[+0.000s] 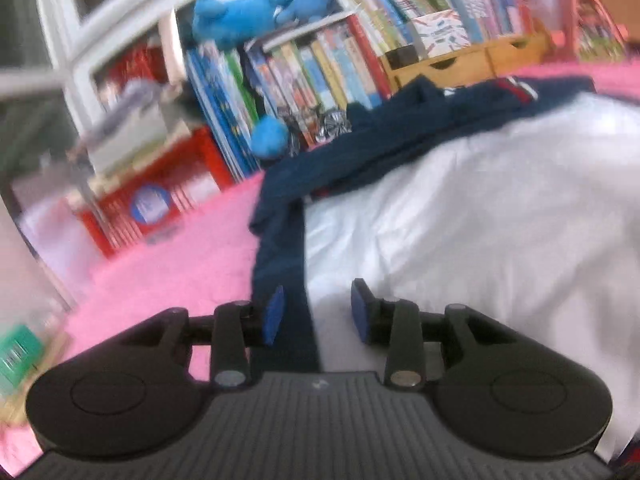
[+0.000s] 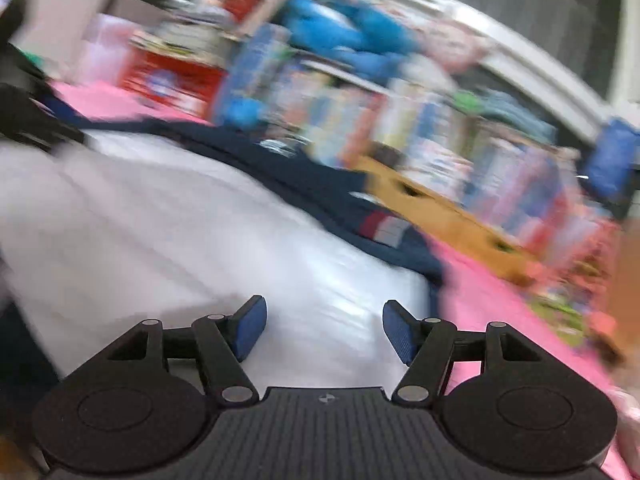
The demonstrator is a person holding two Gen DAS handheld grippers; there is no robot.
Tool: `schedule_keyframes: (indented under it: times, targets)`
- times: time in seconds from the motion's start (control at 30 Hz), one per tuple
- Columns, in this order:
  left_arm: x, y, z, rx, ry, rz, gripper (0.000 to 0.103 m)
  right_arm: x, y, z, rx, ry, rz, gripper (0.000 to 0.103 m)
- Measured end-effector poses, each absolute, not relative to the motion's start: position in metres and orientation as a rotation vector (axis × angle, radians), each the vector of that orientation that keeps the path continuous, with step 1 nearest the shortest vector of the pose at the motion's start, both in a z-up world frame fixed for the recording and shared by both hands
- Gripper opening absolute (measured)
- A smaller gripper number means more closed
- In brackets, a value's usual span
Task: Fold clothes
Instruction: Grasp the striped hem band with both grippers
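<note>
Here we have a white garment [image 1: 460, 216] spread broad and fairly flat over the pink blanket [image 1: 168, 264], with a navy garment [image 1: 360, 148] bunched along its far edge and running down its left side as a dark strip; both lie just in front of the row of books [image 1: 320, 64], so we place everything by that white garment. Our left gripper [image 1: 316, 312] sits low at its near left border, fingers spread with nothing between them, straddling the seam where navy strip meets white cloth, which we judge a fitting spot for catching an edge. Our right gripper [image 2: 324, 332] hovers over the near right part of the white garment [image 2: 180, 220], its fingers likewise spread and empty, close to where the cloth ends and the pink blanket [image 2: 500, 300] shows. The right view is badly smeared, so fine detail there is beyond us. The two grippers standing apart along the near edge suits handling a wide piece evenly. Whether the white cloth lies as a finished fold or spread for one, we cannot tell.
</note>
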State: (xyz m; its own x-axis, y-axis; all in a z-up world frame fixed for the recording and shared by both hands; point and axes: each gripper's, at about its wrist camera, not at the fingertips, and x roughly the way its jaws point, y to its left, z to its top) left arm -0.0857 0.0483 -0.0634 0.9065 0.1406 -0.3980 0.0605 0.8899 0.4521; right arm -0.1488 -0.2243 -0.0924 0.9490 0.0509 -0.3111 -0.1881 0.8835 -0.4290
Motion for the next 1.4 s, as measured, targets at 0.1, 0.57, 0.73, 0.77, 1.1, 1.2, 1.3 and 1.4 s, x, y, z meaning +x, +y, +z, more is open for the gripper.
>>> schedule_keyframes:
  times: [0.1,0.57,0.73,0.77,1.1,1.2,1.3,1.4]
  targets:
    - [-0.094,0.051,-0.051,0.429,0.467,0.049,0.034,-0.143,-0.253,-0.087,-0.463,0.353,-0.009,0.072]
    - [-0.139,0.046,-0.003,0.058,0.865,-0.231,0.070,-0.209,-0.256,-0.044,-0.133,0.669,0.318,0.076]
    - [-0.138,0.033,-0.008,0.086,0.921,-0.139,0.077,-0.214,-0.239,-0.034,-0.098,0.764,0.327,0.081]
    - [-0.139,0.031,-0.010,0.093,0.922,-0.122,0.077,-0.212,-0.235,-0.032,-0.095,0.769,0.326,0.081]
    - [-0.151,0.017,-0.013,0.136,0.939,-0.089,0.082,-0.218,-0.213,-0.031,-0.111,0.790,0.372,0.085]
    - [-0.153,0.015,-0.014,0.136,0.947,-0.085,0.083,-0.219,-0.213,-0.032,-0.111,0.791,0.375,0.086]
    - [-0.154,0.015,-0.016,0.132,0.959,-0.082,0.083,-0.221,-0.212,-0.034,-0.119,0.793,0.375,0.087]
    - [-0.155,0.015,-0.017,0.130,0.966,-0.081,0.083,-0.223,-0.210,-0.036,-0.125,0.792,0.377,0.088]
